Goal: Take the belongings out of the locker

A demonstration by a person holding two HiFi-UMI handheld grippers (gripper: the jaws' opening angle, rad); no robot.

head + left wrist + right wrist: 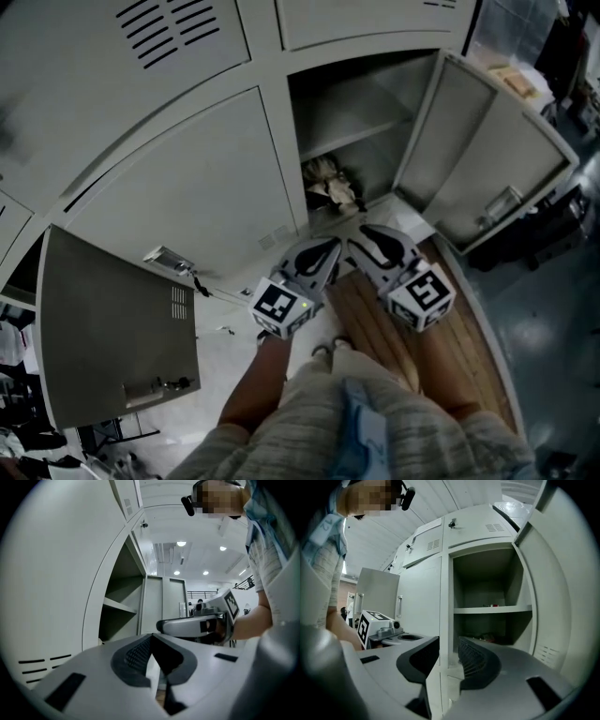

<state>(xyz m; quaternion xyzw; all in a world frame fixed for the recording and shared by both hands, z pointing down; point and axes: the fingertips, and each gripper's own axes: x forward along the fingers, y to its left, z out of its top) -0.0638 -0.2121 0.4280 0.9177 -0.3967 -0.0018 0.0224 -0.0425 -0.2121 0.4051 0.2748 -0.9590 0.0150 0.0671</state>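
Locker (328, 103), head view: open, its door (487, 164) swung wide to the locker's right.
Belongings (330, 183), head view: pale crumpled bundle with a dark part, lying on the locker floor under the shelf (361, 129), toward the locker's left wall. No claw touches it.
Left gripper (323, 251), head view: just outside the locker mouth, pointing at the bundle.
Right gripper (372, 234), head view: beside the left one, also just outside the locker mouth, over a wooden board (375, 323) that runs out from the locker's front.
Left claw, left gripper view: fingertips meet and nothing lies between them. Locker opening lies ahead to the left, with the right gripper crossing in front.
Right claw, right gripper view: jaws stand apart with nothing in the gap. The locker's left frame edge shows beyond the gap.
Shelf, right gripper view: a few small items (493, 605) at the back, too small to identify.
Locker floor, right gripper view: something dark shows just above the right jaw, unclear.
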